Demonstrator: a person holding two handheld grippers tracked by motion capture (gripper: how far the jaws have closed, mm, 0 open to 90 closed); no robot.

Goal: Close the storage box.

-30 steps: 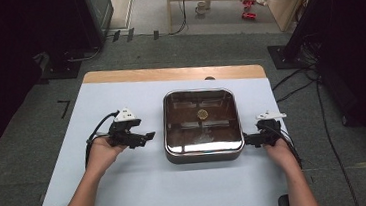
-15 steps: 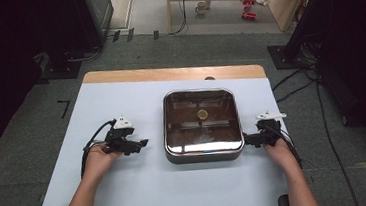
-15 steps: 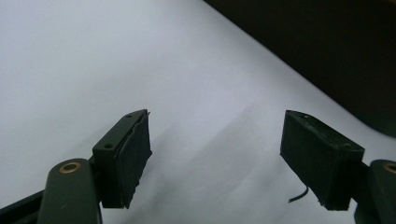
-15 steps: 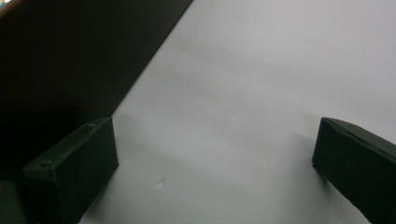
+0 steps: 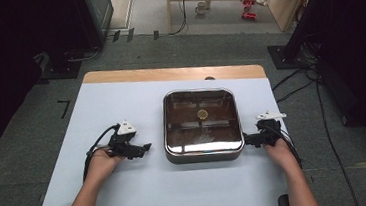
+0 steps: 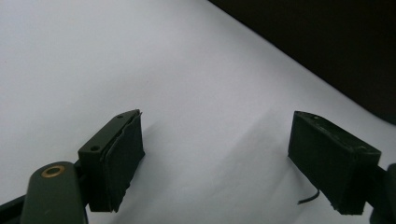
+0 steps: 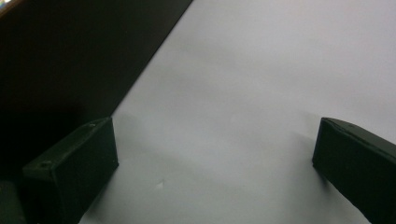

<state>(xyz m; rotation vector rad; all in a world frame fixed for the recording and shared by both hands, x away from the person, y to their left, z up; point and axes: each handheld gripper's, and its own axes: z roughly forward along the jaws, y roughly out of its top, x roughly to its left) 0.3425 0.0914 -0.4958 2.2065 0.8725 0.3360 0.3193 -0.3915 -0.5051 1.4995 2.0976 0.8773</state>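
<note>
A square dark metal pan (image 5: 204, 151) with a glass lid and a small round knob (image 5: 202, 114) sits in the middle of the table. My left gripper (image 5: 145, 147) rests low to the pan's left, a short gap away, pointing at it. Its jaws have just been opening, and in the left gripper view they (image 6: 217, 121) stand wide apart over bare tabletop with nothing between them. My right gripper (image 5: 247, 139) lies at the pan's right front corner, close to its wall. In the right gripper view it (image 7: 215, 128) is open and holds nothing, with the pan's dark side (image 7: 70, 56) alongside.
The pale table top (image 5: 121, 108) has a wooden strip (image 5: 168, 74) along its far edge. Cables (image 5: 96, 143) trail from both grippers. Dark equipment stands and floor cables surround the table.
My left gripper has sunk toward the tabletop and drawn slightly back toward the person. The right gripper and the pan have stayed put.
</note>
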